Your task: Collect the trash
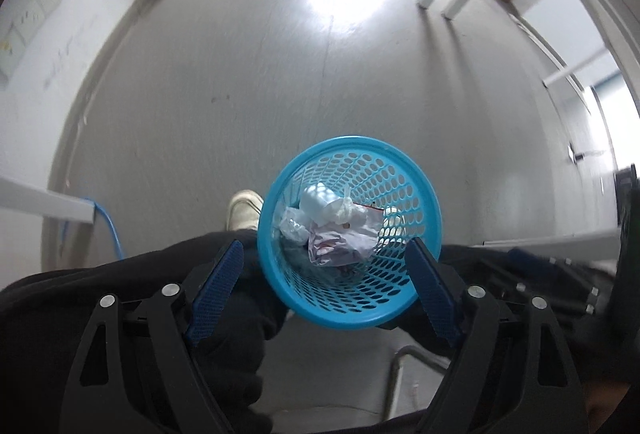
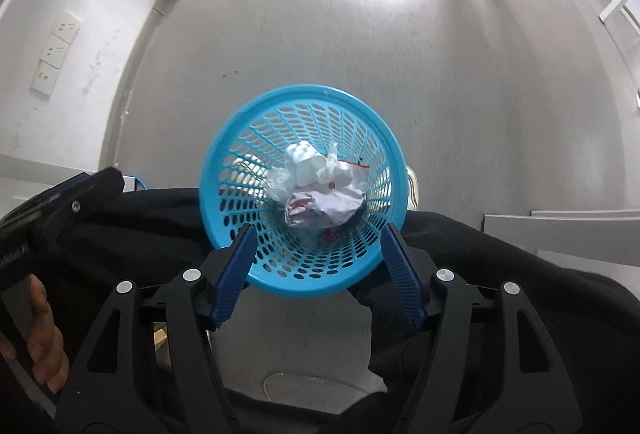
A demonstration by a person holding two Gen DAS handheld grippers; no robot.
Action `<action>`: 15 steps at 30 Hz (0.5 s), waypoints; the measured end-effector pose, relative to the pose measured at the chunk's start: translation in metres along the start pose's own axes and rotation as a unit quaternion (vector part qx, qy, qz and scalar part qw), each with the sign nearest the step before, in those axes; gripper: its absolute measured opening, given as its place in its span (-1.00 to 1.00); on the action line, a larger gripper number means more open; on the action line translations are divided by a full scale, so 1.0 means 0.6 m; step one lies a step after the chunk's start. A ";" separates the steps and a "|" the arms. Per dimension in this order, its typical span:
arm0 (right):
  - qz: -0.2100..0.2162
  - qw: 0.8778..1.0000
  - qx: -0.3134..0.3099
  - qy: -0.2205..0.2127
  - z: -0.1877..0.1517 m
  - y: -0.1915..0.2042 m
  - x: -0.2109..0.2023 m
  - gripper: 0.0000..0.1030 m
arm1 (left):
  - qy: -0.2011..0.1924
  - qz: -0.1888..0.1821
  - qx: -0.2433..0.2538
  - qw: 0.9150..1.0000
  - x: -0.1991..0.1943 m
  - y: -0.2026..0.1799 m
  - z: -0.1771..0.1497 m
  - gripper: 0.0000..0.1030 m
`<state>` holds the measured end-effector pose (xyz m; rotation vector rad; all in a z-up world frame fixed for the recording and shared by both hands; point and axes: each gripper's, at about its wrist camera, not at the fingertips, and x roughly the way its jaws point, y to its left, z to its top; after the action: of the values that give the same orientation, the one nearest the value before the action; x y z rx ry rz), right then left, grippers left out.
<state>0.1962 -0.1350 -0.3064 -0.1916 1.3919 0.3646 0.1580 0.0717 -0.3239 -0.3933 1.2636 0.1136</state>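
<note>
Left gripper jaws apart, empty; right gripper jaws apart, empty. Blue basket below, between jaws, holds crumpled trash. Legs close; bump could tip basket, spill trash onto floor.

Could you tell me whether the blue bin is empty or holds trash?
It holds trash: crumpled paper and plastic lie at the bottom of the bin.

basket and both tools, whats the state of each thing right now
blue basket: upright on the floor, holding trash
crumpled paper: inside the basket, on top
white wad: inside the basket
clear plastic wrap: inside the basket
left tool: open, empty, above the basket
right tool: open, empty, above the basket
</note>
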 end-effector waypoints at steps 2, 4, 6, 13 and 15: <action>0.002 1.000 -0.003 -0.013 -0.009 0.001 -0.018 0.27 | -0.011 -0.007 0.015 1.000 -0.020 -0.003 -0.012 0.64; 0.005 1.000 -0.006 -0.025 -0.019 0.001 -0.038 0.31 | -0.019 -0.013 0.024 0.999 -0.038 -0.005 -0.023 0.65; 0.008 0.999 -0.012 -0.033 -0.030 0.002 -0.054 0.33 | -0.022 -0.021 0.030 0.999 -0.053 -0.007 -0.035 0.65; 0.039 0.996 -0.046 -0.063 -0.083 0.014 -0.128 0.48 | -0.041 -0.031 0.065 0.997 -0.113 -0.032 -0.077 0.73; 0.039 0.995 -0.050 -0.072 -0.094 0.013 -0.148 0.52 | -0.045 -0.036 0.070 0.996 -0.128 -0.036 -0.089 0.75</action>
<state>0.1292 -0.1594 -0.2286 -0.1905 1.2426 0.5036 0.0929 0.0430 -0.2600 -0.3081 1.1595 -0.0181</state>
